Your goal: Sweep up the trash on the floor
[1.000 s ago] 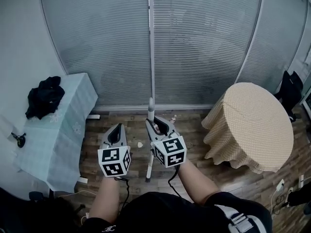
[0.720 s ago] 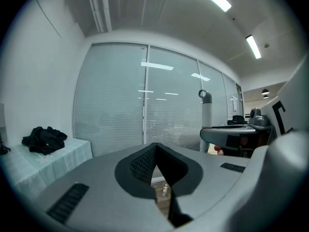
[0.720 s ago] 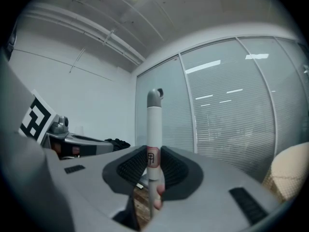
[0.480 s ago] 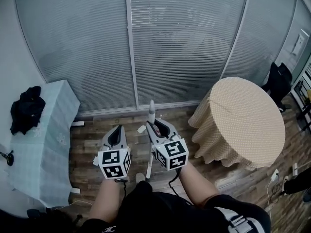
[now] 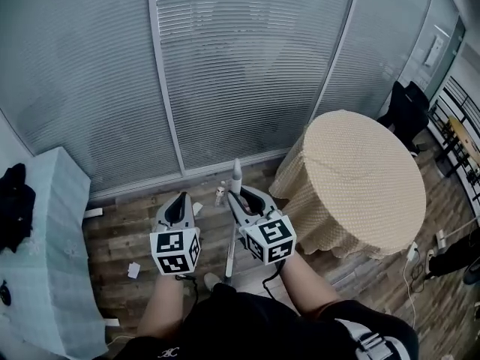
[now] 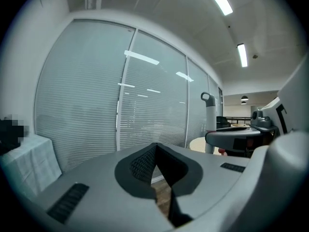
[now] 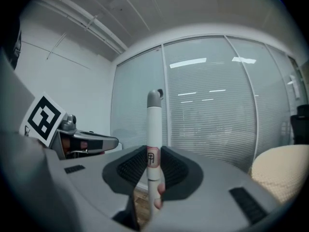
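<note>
My right gripper [image 5: 238, 196] is shut on a white broom handle [image 5: 236, 174] with a grey tip; the handle stands upright between its jaws [image 7: 153, 144] and runs down to the wooden floor [image 5: 150, 238]. My left gripper [image 5: 178, 202] hangs beside it at the left, shut with nothing in it [image 6: 155, 151]. Trash lies on the floor: a small bottle [image 5: 220, 193], a white scrap [image 5: 197, 208] just ahead of the left gripper, and another white scrap [image 5: 133, 270] to the left. The broom head is hidden below my body.
A round table [image 5: 352, 178] with a beige cloth stands at the right. A light blue covered table [image 5: 41, 276] with dark clothing [image 5: 11, 216] is at the left. A glass wall with blinds [image 5: 247, 66] closes the far side. Cables [image 5: 420, 253] lie at the right.
The view has swung to the right: the blue table slid toward the left edge and the round table came nearer the middle. Both grippers keep their pose, the right still holding the handle.
</note>
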`<state>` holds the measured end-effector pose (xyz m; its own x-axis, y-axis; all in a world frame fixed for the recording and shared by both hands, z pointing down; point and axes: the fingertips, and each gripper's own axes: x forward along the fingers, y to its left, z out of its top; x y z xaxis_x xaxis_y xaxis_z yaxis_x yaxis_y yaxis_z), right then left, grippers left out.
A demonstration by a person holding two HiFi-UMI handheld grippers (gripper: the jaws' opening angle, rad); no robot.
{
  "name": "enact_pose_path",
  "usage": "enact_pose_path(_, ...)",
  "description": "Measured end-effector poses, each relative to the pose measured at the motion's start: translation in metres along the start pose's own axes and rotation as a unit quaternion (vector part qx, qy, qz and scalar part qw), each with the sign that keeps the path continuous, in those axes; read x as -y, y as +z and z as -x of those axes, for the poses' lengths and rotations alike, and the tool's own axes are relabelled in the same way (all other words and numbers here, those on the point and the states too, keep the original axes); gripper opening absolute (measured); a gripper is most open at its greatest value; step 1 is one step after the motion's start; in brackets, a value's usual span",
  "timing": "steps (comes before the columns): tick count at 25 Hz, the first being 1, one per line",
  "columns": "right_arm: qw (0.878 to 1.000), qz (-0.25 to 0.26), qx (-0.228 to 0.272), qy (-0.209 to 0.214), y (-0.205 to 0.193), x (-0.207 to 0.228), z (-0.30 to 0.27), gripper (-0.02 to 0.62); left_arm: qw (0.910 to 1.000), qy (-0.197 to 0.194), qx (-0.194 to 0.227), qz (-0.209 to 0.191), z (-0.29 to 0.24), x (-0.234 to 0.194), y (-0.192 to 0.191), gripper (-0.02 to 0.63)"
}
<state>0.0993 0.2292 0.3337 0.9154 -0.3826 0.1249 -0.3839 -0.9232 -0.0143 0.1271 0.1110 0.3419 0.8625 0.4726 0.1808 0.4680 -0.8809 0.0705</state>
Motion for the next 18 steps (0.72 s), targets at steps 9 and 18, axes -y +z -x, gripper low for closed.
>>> enact_pose_path(9,0.999,0.017,-0.013,-0.047,0.005,0.071,-0.083,0.097,0.9992,-0.036,-0.006,0.015,-0.099,-0.041,0.010,-0.009)
enact_pose_path(18,0.997,0.056,-0.023,-0.047,-0.002,0.109,-0.165,0.097,0.9984,-0.008,-0.023,0.051,-0.138,-0.098,-0.006,-0.009)
